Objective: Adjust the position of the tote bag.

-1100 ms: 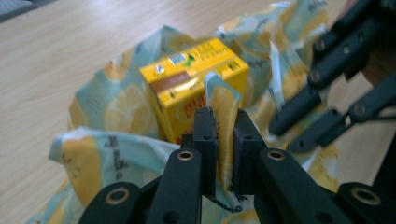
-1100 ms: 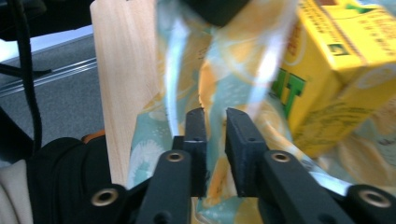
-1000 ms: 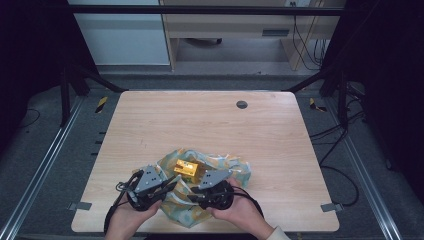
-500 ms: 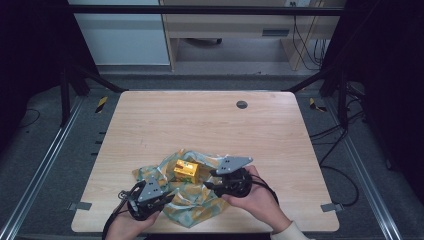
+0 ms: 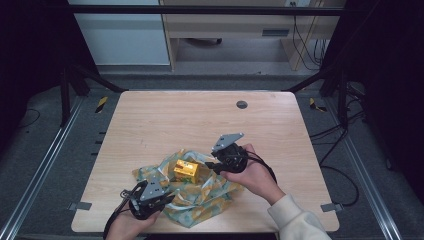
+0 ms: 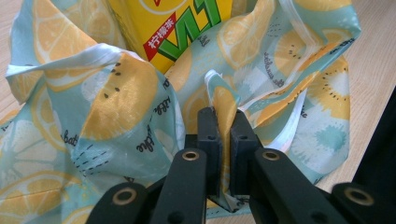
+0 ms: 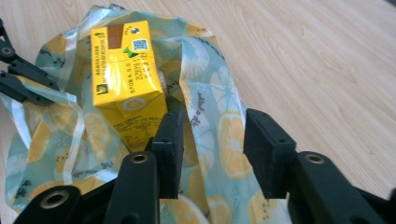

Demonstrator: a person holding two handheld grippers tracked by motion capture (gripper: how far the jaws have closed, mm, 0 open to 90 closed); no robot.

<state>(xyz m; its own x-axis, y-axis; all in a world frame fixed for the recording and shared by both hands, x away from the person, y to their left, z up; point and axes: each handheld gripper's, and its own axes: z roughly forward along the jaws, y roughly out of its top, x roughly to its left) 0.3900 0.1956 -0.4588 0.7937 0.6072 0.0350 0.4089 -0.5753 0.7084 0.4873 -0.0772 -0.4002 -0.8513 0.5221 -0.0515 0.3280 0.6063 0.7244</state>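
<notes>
A lemon-print cloth [image 5: 200, 197] lies crumpled on the wooden table [image 5: 200, 120], near its front edge. On the cloth rests a yellow drink carton [image 5: 185, 171], its folds raised around it. My left gripper [image 5: 166, 198] sits at the cloth's near left corner. In the left gripper view it [image 6: 223, 117] is shut on a raised fold of cloth [image 6: 116, 93], and the carton [image 6: 173, 23] shows just beyond. At the cloth's right side my right gripper [image 5: 211, 164] is open. Its jaws [image 7: 212, 126] straddle a strip of cloth [image 7: 205, 93] beside the carton [image 7: 126, 70].
A small dark round grommet [image 5: 242, 104] sits in the table's far half. A metal frame rail [image 5: 45, 160] runs along each side of the table. The other gripper's black links [image 7: 18, 70] show at the left edge of the right gripper view.
My right gripper has moved right and away from me, to the cloth's right side. My left gripper has drawn back toward the front left with the cloth fold.
</notes>
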